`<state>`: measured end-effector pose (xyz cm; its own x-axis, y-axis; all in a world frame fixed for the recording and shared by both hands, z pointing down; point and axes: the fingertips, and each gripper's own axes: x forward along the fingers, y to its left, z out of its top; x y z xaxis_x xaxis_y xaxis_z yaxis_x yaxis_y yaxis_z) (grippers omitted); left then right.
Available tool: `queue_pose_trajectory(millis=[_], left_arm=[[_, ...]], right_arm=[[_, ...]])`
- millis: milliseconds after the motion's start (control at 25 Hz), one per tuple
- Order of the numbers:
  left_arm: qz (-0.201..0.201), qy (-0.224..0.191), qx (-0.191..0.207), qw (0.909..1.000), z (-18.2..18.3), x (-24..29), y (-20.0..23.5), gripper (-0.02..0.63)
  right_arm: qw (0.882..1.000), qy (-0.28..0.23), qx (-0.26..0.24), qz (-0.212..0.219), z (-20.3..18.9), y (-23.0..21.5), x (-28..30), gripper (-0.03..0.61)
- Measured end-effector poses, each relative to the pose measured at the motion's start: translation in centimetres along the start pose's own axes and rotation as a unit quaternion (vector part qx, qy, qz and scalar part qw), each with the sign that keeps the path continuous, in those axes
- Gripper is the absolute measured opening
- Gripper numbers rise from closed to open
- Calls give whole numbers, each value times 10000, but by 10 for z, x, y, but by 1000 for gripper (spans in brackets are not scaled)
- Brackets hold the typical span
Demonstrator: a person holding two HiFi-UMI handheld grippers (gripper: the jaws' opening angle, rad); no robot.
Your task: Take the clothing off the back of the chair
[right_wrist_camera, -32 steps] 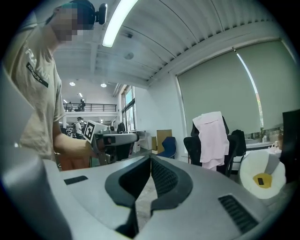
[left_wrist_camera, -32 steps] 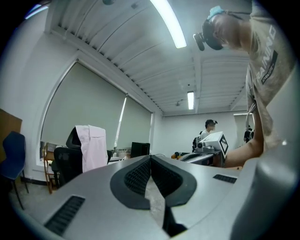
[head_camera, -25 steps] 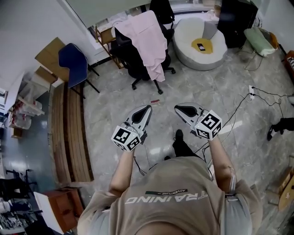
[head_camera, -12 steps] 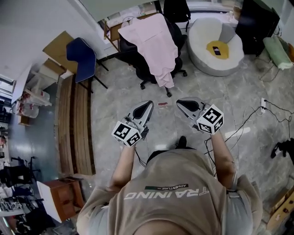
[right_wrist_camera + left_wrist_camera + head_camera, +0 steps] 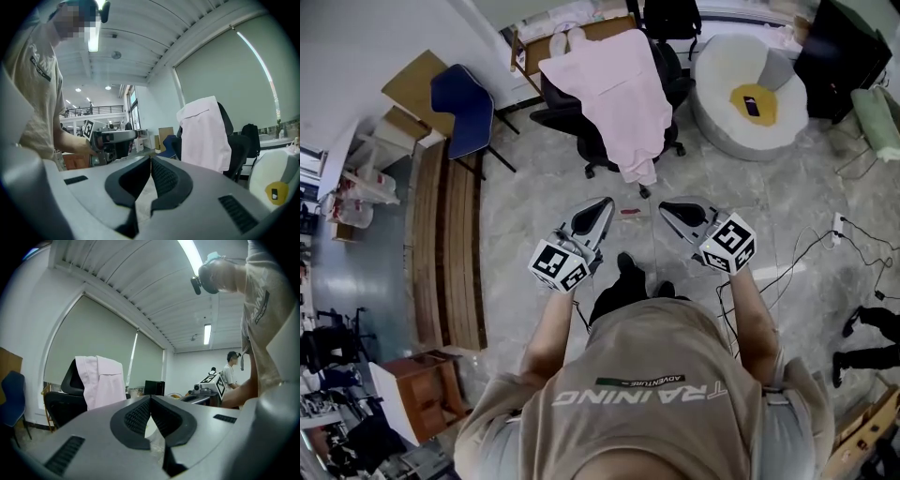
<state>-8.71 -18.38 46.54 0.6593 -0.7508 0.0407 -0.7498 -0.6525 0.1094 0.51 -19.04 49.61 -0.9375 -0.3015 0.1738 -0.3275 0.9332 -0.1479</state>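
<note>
A pale pink shirt [image 5: 614,94] hangs over the back of a black office chair [image 5: 572,117] on castors, ahead of me. It also shows in the left gripper view as the pink shirt [image 5: 101,380] and in the right gripper view as the pink shirt [image 5: 204,133]. My left gripper [image 5: 606,202] and right gripper [image 5: 664,207] are held out side by side, a good stretch short of the chair. Both point at it, jaws shut with nothing between them.
A blue chair [image 5: 459,98] and a wooden bench [image 5: 445,244] stand at the left. A white round seat with a yellow cushion [image 5: 750,94] sits at the right of the office chair. Cables [image 5: 825,253] trail over the floor at the right. A small red item [image 5: 629,212] lies near the castors.
I have walked toward the chair: it and the shirt now sit larger and closer in the head view. Both grippers stay shut and held out as before.
</note>
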Motion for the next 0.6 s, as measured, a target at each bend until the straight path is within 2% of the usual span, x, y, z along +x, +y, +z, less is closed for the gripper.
queue_pose_trajectory(millis=[440,600], left_arm=[[-300,-27,369,9989,16,45,88,12],[-514,-18,331,9981,17,65,109,13]], right_arm=[[9986,-34,-476,-206,53,-63,83,32],[9980,-126,-490,-389,71,-90,104,32]])
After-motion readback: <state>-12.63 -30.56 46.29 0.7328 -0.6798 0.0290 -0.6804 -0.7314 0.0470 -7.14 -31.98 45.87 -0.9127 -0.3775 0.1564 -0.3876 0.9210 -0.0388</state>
